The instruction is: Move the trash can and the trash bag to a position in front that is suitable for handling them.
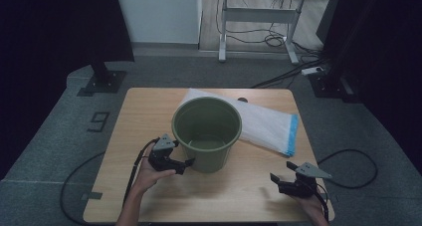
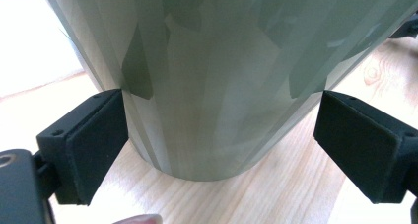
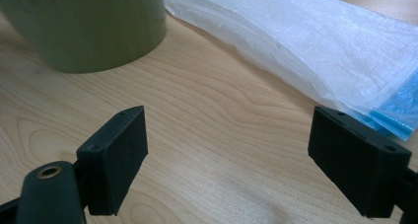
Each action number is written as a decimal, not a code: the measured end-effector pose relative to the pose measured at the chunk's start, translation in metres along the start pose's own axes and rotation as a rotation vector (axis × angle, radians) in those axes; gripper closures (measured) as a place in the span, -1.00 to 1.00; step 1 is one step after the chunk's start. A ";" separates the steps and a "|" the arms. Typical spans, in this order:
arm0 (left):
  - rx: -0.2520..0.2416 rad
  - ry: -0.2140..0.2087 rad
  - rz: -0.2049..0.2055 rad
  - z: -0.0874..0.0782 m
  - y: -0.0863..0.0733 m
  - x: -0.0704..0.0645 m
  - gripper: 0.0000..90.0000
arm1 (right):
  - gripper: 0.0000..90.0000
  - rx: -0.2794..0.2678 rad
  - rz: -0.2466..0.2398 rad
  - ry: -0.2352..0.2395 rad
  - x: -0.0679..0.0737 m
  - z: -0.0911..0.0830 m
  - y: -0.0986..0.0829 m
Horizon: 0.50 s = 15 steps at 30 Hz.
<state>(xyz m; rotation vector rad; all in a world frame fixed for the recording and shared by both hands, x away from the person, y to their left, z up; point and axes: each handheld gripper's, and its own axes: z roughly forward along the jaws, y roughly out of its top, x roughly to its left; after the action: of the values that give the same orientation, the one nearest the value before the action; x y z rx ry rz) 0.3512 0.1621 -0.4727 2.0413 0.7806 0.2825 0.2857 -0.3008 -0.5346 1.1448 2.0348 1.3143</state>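
Note:
A dark green plastic bucket [image 1: 206,129] stands upright in the middle of the wooden table [image 1: 144,111] and looks empty. Behind and to its right lies a flat white plastic bag [image 1: 263,121] with a blue edge. My left gripper [image 1: 181,156] is at the bucket's lower left side. In the left gripper view the left gripper [image 2: 222,100] is open, and its jaws straddle the foot of the bucket [image 2: 217,61], close to the wall on both sides. My right gripper [image 1: 282,172] hovers open near the front right corner. Between the right gripper's [image 3: 229,118] jaws is bare wood, with the bucket [image 3: 93,26] and bag [image 3: 315,41] beyond.
The table's front edge runs just under both hands. On the grey floor behind are a black stand base [image 1: 102,81], a white desk frame [image 1: 259,12] and loose cables [image 1: 288,74]. Dark curtains hang at both sides.

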 end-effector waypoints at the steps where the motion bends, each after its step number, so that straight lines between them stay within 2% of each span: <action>1: 0.001 0.001 -0.001 0.003 0.002 0.001 -0.86 | -0.67 -0.003 -0.001 0.001 0.000 -0.001 0.000; 11: 0.025 0.010 0.002 0.014 0.014 0.002 -0.86 | -0.67 0.016 -0.003 -0.003 0.000 0.000 -0.002; 13: 0.022 0.029 -0.003 0.011 0.015 0.000 -0.85 | -0.67 0.019 -0.004 -0.006 -0.001 0.000 -0.003; 14: 0.009 0.052 -0.014 0.006 0.014 -0.001 -0.81 | -0.67 0.022 0.000 -0.008 -0.001 -0.001 -0.004; 15: 0.009 0.052 -0.014 0.006 0.014 -0.001 -0.80 | -0.67 0.022 0.000 -0.008 -0.001 -0.001 -0.004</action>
<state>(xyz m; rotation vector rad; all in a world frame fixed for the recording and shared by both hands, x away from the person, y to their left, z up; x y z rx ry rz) 0.3587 0.1516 -0.4648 2.0432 0.8296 0.3259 0.2844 -0.3032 -0.5378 1.1582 2.0479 1.2883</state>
